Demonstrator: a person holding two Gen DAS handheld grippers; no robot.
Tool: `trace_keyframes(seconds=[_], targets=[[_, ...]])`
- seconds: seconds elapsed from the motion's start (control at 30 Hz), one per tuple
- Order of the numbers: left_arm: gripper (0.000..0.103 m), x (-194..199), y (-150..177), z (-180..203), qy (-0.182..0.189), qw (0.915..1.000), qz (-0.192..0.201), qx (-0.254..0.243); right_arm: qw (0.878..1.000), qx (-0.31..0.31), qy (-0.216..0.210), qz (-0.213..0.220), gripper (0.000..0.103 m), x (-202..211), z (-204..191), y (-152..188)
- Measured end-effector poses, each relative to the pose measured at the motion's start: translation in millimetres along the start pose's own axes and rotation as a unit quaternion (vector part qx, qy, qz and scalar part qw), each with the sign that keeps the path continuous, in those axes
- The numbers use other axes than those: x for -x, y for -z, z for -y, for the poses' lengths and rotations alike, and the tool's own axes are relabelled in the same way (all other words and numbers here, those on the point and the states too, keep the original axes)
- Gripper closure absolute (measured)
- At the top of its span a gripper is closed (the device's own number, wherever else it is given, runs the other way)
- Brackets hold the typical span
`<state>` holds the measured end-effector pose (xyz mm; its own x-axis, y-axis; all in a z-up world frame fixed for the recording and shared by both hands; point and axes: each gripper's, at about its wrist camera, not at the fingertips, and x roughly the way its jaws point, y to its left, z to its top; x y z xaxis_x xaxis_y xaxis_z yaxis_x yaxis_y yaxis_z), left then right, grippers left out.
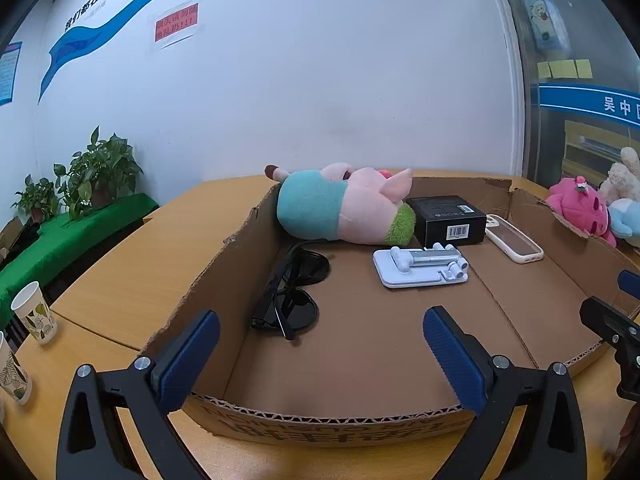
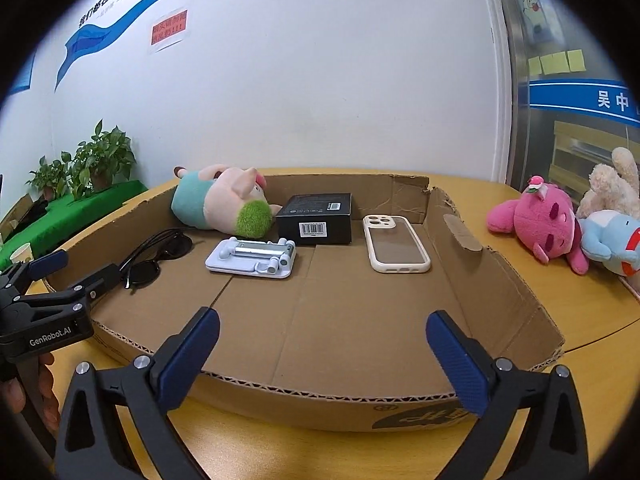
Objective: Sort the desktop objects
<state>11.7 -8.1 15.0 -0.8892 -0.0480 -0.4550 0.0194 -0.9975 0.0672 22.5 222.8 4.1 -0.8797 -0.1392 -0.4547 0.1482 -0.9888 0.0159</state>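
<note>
A shallow cardboard box lies on the wooden table. In it lie black sunglasses, a white folding phone stand, a black box with a barcode, a clear phone case and a pink pig plush. My left gripper is open and empty over the box's near left part. My right gripper is open and empty over its near edge.
A pink plush, a blue plush and a cream plush lie on the table right of the box. Paper cups stand at the left table edge. Potted plants sit on a green shelf by the wall.
</note>
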Motion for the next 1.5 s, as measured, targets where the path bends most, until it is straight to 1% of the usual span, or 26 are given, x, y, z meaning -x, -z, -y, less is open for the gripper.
trace_keyframes(seconds=[1.5], targets=[[0.0,2.7,-4.0,-3.1,-0.001,1.0,0.0,0.0,1.0,-0.001,0.0,-0.001,0.0,0.2,0.7,0.2]])
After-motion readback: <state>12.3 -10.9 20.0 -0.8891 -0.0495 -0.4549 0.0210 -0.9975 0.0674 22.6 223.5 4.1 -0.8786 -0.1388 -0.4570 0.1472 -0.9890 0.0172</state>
